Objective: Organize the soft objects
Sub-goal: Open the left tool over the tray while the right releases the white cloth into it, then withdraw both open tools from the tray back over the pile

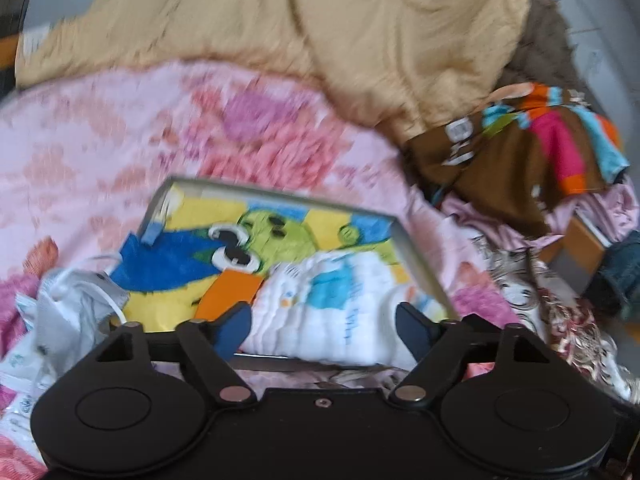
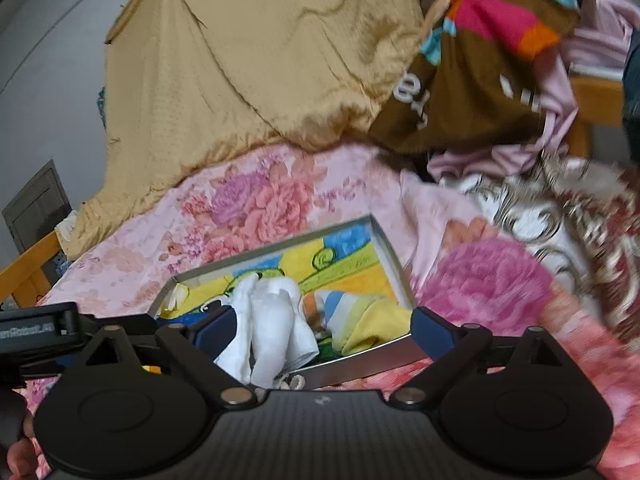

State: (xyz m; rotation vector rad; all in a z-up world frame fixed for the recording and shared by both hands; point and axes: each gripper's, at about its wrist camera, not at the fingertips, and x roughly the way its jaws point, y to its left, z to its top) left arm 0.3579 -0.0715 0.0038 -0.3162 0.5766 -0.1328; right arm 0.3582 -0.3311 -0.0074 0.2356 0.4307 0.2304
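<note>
Done: I see white folded cloth point(image 1: 332, 312) lying in grey shallow box point(image 1: 420, 256) | left gripper point(image 1: 324, 330) and right gripper point(image 2: 322, 330) spread, empty | left: brown striped garment point(image 1: 520, 160) unsorted.

A shallow tray point(image 1: 416, 248) lies on the bedsheet point(image 1: 100, 152) with a folded cloth point(image 1: 332, 312) in its near part, a quilt point(image 1: 320, 32) heaped behind it and a clothes pile point(image 1: 520, 152) to its right.
</note>
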